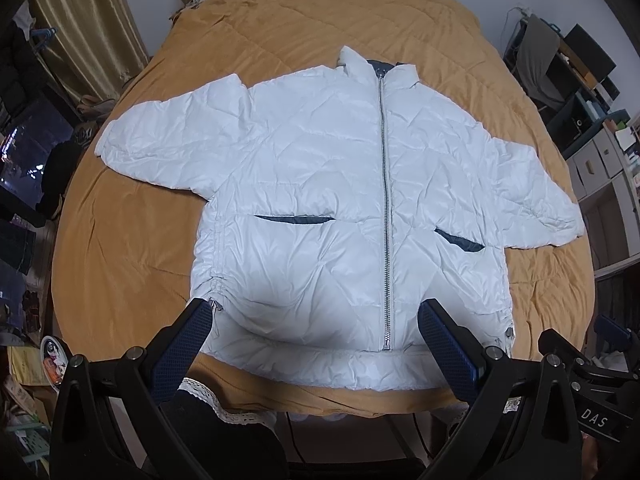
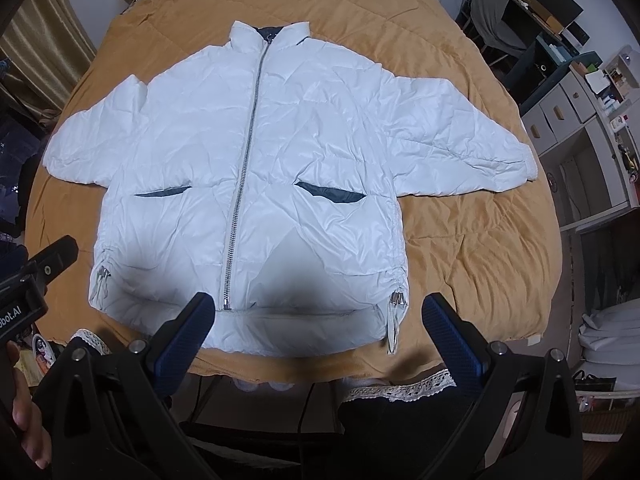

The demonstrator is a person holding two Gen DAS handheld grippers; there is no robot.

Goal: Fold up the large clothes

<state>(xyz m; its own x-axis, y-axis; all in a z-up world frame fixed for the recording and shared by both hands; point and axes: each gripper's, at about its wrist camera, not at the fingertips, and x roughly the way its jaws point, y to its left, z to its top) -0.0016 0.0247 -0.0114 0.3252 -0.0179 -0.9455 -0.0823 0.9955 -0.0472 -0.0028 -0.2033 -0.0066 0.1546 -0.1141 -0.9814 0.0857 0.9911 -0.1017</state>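
A white puffer jacket (image 1: 320, 184) lies flat and face up on the bed, zipped, collar far from me, both sleeves spread out sideways. Its silver zipper (image 1: 385, 208) runs down the middle and two dark pocket slits show. My left gripper (image 1: 316, 312) hovers open above the jacket's hem, fingers wide apart, holding nothing. In the right wrist view the same jacket (image 2: 272, 152) fills the bed, and my right gripper (image 2: 318, 308) stands open over the hem's right part near a side zip pull (image 2: 394, 312). The left gripper's body (image 2: 36, 276) shows at that view's left edge.
An orange-brown quilt (image 1: 304, 20) covers the bed, with a lace trim (image 2: 400, 390) along the near edge. Curtains (image 1: 80, 28) and clutter stand at the left, shelves and drawers (image 2: 576, 112) at the right. A hand (image 2: 24, 412) holds the left tool.
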